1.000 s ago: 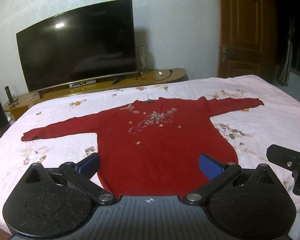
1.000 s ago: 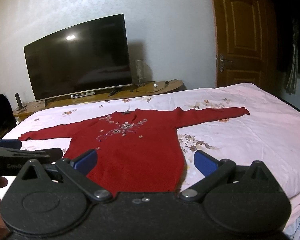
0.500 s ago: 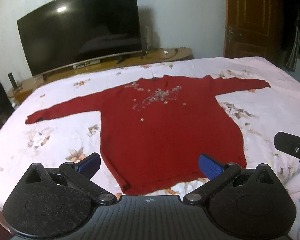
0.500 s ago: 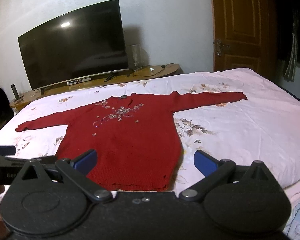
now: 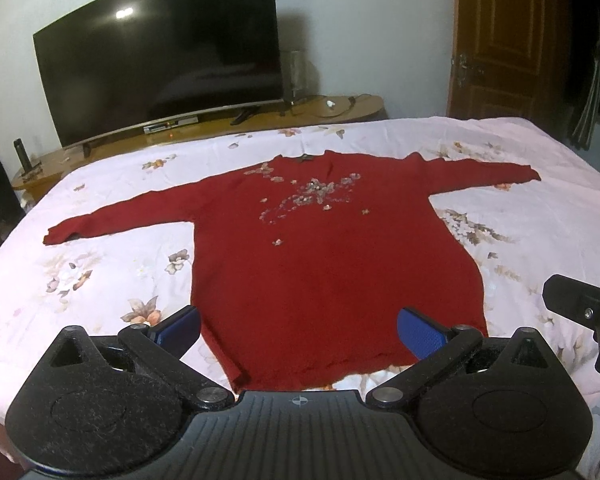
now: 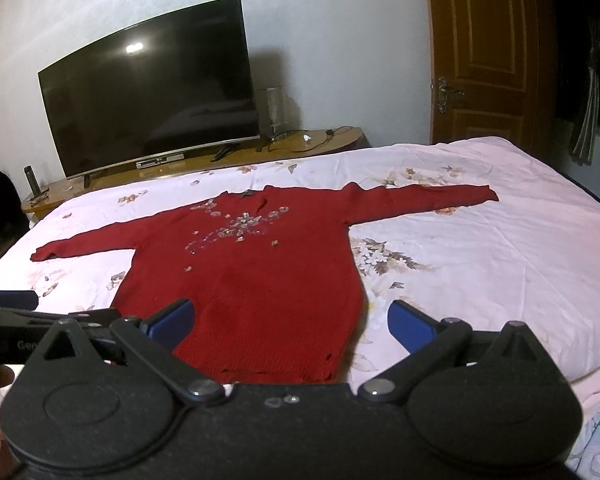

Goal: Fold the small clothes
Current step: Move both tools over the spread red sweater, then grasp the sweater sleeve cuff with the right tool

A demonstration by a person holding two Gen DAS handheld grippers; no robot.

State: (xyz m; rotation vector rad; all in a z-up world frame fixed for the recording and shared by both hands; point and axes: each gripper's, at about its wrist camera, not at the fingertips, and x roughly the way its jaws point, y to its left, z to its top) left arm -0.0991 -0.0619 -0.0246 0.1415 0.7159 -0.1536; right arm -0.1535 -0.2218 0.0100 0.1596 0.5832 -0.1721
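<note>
Both my claws, left (image 5: 298, 330) and right (image 6: 290, 320), have risen, jaws apart and empty. The red knitted sweater with beaded flowers (image 5: 324, 264) now shows whole, flat mid-bed on the pink floral bedsheet (image 5: 100, 272). Folding not yet begun.

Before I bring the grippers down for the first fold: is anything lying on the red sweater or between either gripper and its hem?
Nothing visible. The red sweater lies flat on the bedsheet, sleeves spread, with nothing on it. The left gripper and right gripper are both open above the near hem, with no object between.

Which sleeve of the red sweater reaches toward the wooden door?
The sleeve on the picture's right; its cuff points toward the door, while the other sleeve stretches away leftward.
</note>
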